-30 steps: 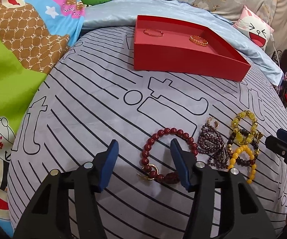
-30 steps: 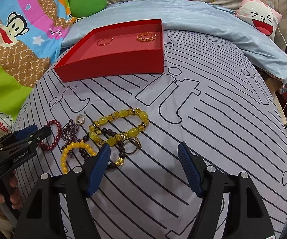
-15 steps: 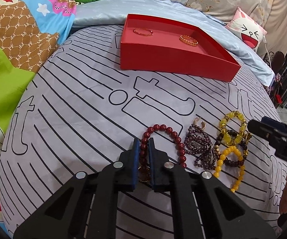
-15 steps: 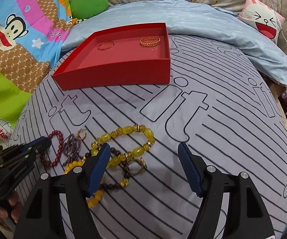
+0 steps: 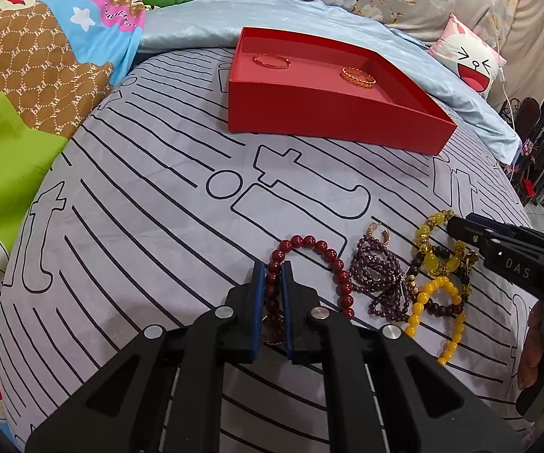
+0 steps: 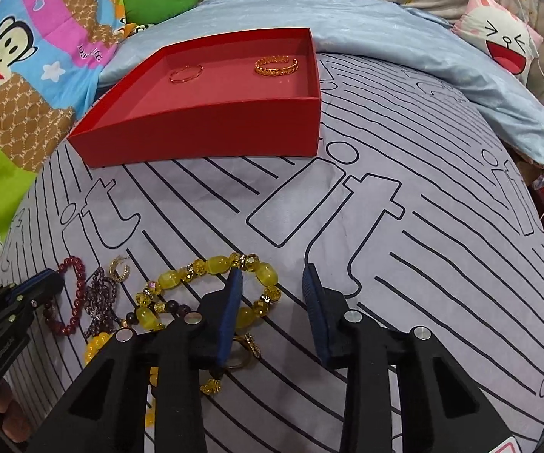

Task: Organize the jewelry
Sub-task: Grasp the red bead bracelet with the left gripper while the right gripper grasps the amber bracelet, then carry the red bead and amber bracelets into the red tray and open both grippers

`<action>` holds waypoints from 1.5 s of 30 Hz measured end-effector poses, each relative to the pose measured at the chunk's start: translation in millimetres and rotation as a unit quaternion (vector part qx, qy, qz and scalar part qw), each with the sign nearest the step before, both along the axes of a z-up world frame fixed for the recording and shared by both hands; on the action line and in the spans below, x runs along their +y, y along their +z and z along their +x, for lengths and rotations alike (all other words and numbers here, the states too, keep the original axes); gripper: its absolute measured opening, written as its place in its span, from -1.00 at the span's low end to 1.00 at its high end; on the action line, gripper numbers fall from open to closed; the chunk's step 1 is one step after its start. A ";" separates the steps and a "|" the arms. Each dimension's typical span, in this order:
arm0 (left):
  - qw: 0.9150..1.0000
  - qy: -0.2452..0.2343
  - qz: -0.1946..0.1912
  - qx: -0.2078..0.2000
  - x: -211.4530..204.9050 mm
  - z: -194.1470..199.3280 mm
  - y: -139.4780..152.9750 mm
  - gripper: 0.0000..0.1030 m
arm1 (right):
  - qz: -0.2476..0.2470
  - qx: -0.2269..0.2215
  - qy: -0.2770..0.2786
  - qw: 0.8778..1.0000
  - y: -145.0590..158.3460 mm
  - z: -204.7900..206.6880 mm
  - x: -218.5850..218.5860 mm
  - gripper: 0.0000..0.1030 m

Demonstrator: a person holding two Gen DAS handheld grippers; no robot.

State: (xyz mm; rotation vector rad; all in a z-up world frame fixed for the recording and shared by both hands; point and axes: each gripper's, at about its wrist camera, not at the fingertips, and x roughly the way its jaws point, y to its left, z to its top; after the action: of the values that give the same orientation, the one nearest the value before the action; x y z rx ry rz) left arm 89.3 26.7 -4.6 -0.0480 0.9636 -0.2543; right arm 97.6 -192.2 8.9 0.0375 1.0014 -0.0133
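My left gripper is shut on the left side of the dark red bead bracelet, which lies on the striped bedsheet. Beside it lie a purple bead bracelet, a small yellow bead bracelet and a large yellow crystal bracelet. My right gripper straddles the right side of the crystal bracelet. Its jaws are closing with beads between them, and a gap still shows at the right pad. The red tray at the back holds a thin bangle and a gold chain bangle.
A gold hoop earring and a ring lie among the bracelets. A cartoon blanket covers the left, a blue quilt lies behind the tray, and a cat cushion sits far right. The bed drops off at the right.
My left gripper's jaws came together on the red bracelet and stayed put. My right gripper moved over the crystal bracelet, and its jaws narrowed around the beads.
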 end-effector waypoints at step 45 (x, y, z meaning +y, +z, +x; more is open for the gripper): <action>0.984 -0.083 -0.097 -0.123 -40.7 115.2 168.2 -0.85 | 0.029 -0.141 0.072 0.987 149.9 105.5 16.3 -0.83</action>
State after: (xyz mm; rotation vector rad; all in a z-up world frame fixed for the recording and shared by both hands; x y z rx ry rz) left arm 204.5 -14.0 163.5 -0.1116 0.6949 -0.4961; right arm 203.1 -175.9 158.8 0.0200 0.7200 0.1492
